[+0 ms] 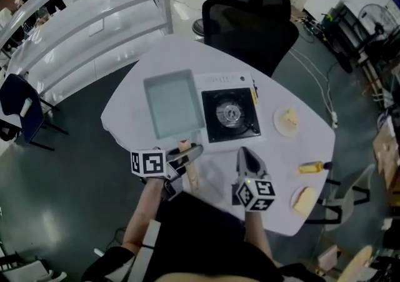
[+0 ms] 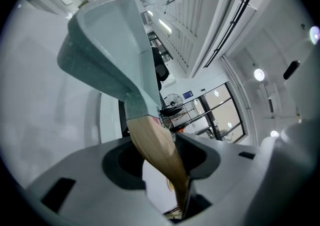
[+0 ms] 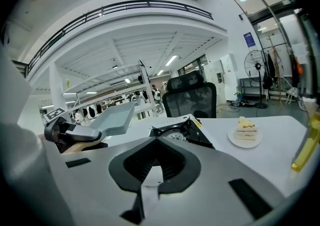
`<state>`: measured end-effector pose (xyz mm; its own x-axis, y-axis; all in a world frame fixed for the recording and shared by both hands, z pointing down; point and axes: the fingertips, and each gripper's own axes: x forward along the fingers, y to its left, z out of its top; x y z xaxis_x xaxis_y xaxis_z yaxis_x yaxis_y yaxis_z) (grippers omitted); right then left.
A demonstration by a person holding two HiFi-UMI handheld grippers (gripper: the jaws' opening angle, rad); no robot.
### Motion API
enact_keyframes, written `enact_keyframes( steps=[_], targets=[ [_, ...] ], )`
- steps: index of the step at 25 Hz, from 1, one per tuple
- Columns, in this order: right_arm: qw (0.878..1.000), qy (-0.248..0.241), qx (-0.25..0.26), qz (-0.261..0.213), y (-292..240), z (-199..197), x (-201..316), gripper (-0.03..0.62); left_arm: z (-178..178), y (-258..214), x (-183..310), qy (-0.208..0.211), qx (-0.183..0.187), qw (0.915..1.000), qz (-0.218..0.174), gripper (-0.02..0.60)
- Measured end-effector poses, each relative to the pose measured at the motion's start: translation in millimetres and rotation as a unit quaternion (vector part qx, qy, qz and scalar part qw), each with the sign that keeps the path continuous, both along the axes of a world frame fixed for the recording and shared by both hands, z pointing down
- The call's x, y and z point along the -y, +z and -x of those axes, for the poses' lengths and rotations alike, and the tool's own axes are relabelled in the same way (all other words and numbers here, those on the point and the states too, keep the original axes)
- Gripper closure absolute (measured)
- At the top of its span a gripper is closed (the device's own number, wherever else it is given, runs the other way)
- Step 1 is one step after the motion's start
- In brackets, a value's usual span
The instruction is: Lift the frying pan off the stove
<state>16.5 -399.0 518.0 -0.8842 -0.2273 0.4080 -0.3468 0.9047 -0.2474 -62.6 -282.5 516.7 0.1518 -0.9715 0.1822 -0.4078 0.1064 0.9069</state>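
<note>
The left claw (image 2: 154,142) is partly open and clamped on the wooden handle (image 2: 161,157) of the frying pan (image 1: 170,102). In the left gripper view the handle runs up between the two jaws, and each jaw presses one side of it. The handle joins a grey-green neck that widens into the square, shallow pan. From this view the pan shows its underside and rim against the ceiling.

In the head view the pan sits off the stove (image 1: 230,115), just beside its left edge, and the burner ring is bare. In the right gripper view the pan appears raised above the white surface (image 1: 275,162) and tilted, with its far edge higher than the handle end. The hand carrying the left claw comes in from the lower left.

The right claw (image 1: 249,157) is closed, its jaws drawn together to a point with nothing between them. It hangs over the near part of the surface, just in front of the stove and right of the pan handle, touching neither.

To the right of the stove stands a small plate with a slice of cake (image 1: 287,120). Nearer the right edge of the surface lies a yellow bottle (image 1: 312,166), and close to it a pale yellow block (image 1: 304,199). A black office chair (image 1: 250,24) stands at the far side of the surface.
</note>
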Motion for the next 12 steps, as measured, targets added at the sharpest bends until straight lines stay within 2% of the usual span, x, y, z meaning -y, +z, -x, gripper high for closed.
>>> enact_keyframes(
  steps=[12],
  targets=[
    [0.999, -0.045, -0.001, -0.015, -1, 30, -29, 0.588, 27, 6, -74, -0.084, -0.010, 0.9964, 0.007, 0.402]
  ],
)
